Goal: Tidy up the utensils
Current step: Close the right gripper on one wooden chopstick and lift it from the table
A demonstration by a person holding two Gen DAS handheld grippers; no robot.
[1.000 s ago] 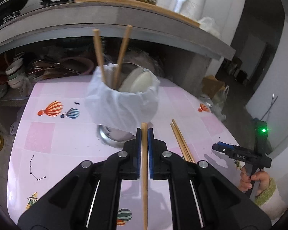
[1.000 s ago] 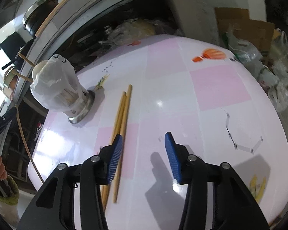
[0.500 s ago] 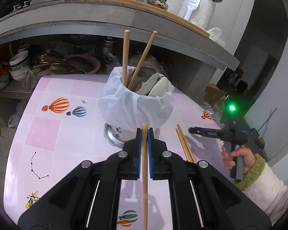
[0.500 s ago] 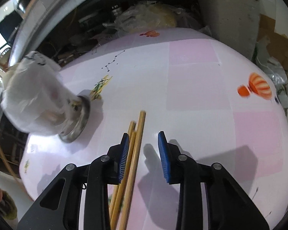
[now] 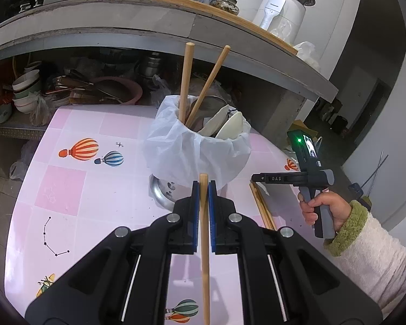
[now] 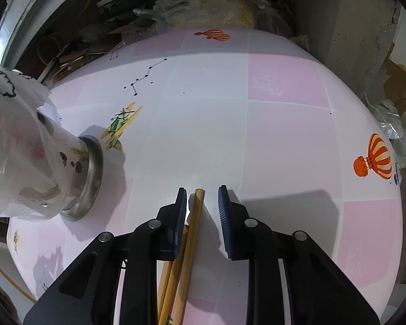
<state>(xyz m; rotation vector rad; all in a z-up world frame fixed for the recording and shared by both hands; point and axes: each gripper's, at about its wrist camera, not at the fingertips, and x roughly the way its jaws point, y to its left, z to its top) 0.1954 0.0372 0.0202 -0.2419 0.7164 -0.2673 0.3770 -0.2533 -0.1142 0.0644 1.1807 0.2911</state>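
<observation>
My left gripper (image 5: 203,189) is shut on a single wooden chopstick (image 5: 204,243), held in front of the utensil holder (image 5: 197,149). The holder is lined with a white plastic bag and holds two upright chopsticks (image 5: 185,81) and white spoons (image 5: 230,127). Loose chopsticks (image 6: 195,216) lie on the pink table (image 6: 257,135). My right gripper (image 6: 202,197) points down over them. Its jaws are closing with one chopstick's tip between them. The pads do not press on it, and a gap shows on the right side. A hand (image 5: 319,205) holds that gripper.
The holder's metal base (image 6: 90,178) stands left of the loose chopsticks (image 5: 262,205). A concrete shelf (image 5: 149,35) with pots, bottles and an appliance overhangs the far table edge. Bowls and pans crowd the space under it. Bags and cardboard lie beyond the right edge.
The right gripper has swung left and down over the loose chopsticks, and its jaws have narrowed around one tip. The left gripper keeps its chopstick and has edged slightly toward the holder.
</observation>
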